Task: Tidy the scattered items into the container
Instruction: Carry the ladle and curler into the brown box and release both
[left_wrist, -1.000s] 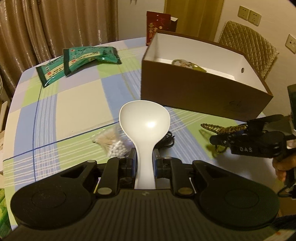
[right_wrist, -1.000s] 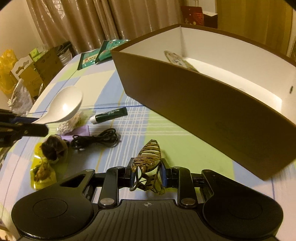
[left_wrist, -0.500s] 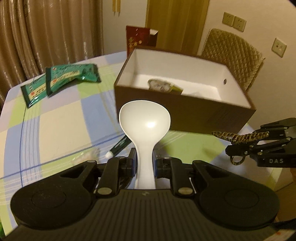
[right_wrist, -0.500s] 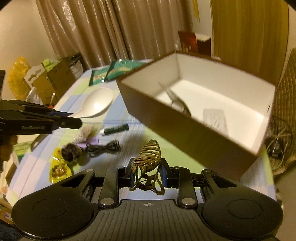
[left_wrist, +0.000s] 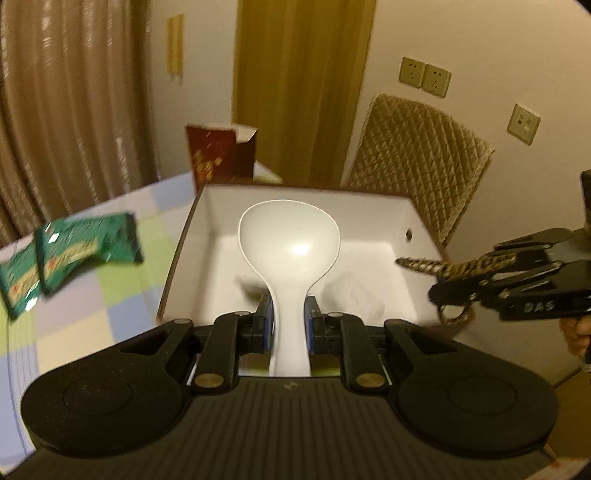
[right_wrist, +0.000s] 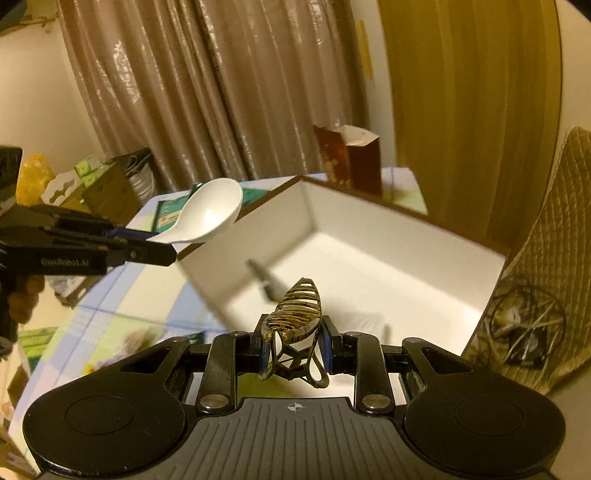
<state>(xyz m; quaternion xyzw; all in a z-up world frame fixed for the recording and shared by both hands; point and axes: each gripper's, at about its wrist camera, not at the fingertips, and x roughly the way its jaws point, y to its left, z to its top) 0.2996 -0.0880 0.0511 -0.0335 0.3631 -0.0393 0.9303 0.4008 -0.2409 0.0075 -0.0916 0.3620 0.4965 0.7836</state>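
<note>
My left gripper (left_wrist: 289, 325) is shut on the handle of a white ladle (left_wrist: 289, 240), held above the open brown box with white inside (left_wrist: 369, 210). My right gripper (right_wrist: 293, 345) is shut on a striped tortoiseshell hair clip (right_wrist: 297, 310), held over the near part of the box (right_wrist: 369, 236). In the left wrist view the right gripper (left_wrist: 439, 275) with the clip (left_wrist: 443, 266) is over the box's right wall. In the right wrist view the left gripper (right_wrist: 162, 245) holds the ladle (right_wrist: 208, 212) over the box's left wall. Blurred items lie on the box floor.
Two green packets (left_wrist: 70, 251) lie on the checked tablecloth (left_wrist: 92, 325) left of the box. A dark red carton (left_wrist: 221, 155) stands behind the box. A quilted chair (left_wrist: 417, 162) is at the far right. Cables (right_wrist: 524, 325) lie on the floor by the chair.
Both grippers have risen and moved forward, from the table in front of the box to over its open top, each still holding its item.
</note>
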